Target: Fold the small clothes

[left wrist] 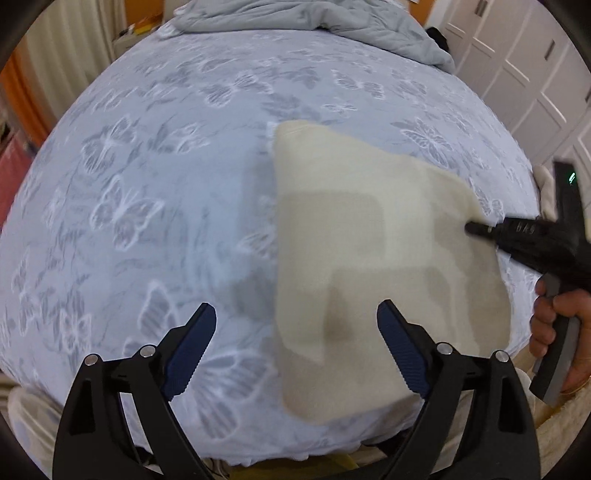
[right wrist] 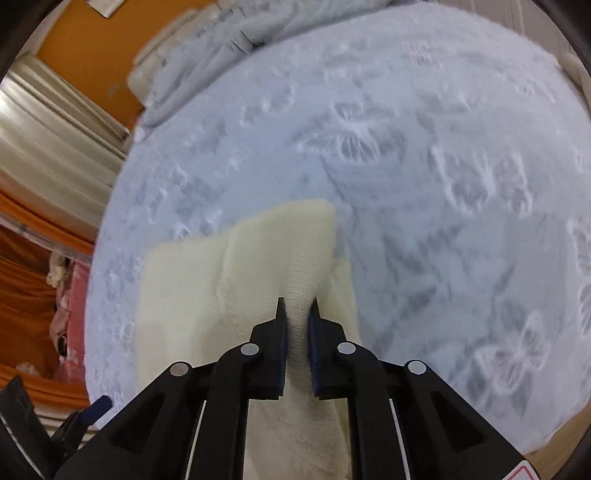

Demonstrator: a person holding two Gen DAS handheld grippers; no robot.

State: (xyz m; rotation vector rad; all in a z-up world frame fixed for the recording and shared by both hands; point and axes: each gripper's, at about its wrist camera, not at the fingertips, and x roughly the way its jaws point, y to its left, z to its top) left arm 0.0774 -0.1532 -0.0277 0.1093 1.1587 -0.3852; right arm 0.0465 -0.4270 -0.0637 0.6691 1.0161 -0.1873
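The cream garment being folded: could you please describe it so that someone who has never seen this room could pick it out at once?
Start at the bed with the pale blue butterfly-print sheet. On its near side lies the cream garment, a small knitted piece, with the right gripper shut on a bunched fold and the open left gripper above it. It is plain cream, unlike the crumpled grey quilt at the far end.

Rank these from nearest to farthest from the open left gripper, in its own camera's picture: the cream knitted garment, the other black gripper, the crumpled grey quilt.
1. The cream knitted garment, lying flat on the butterfly bedsheet, right beside the left gripper.
2. The right gripper, at the garment's right edge.
3. The crumpled grey quilt, at the bed's far end.
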